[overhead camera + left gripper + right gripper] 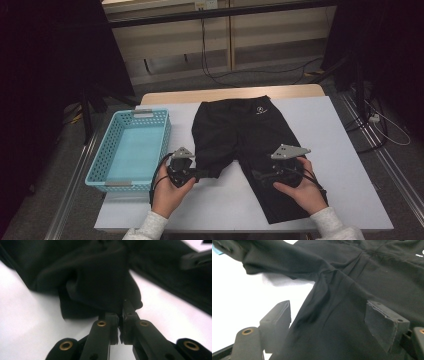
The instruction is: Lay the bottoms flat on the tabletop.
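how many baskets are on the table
1: a light blue basket on the table's left side, beside the black pants and the left gripper. Nothing seems hidden.

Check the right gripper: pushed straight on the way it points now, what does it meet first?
The right gripper has open jaws straddling one leg of the black shorts. Straight on, it would probably meet more of that fabric, bunching toward the crotch seam; depth there is hard to judge.

Shorts are plain black with a tiny white logo up by the waistband. Basket is light turquoise, table cover is white, and both grippers are black.
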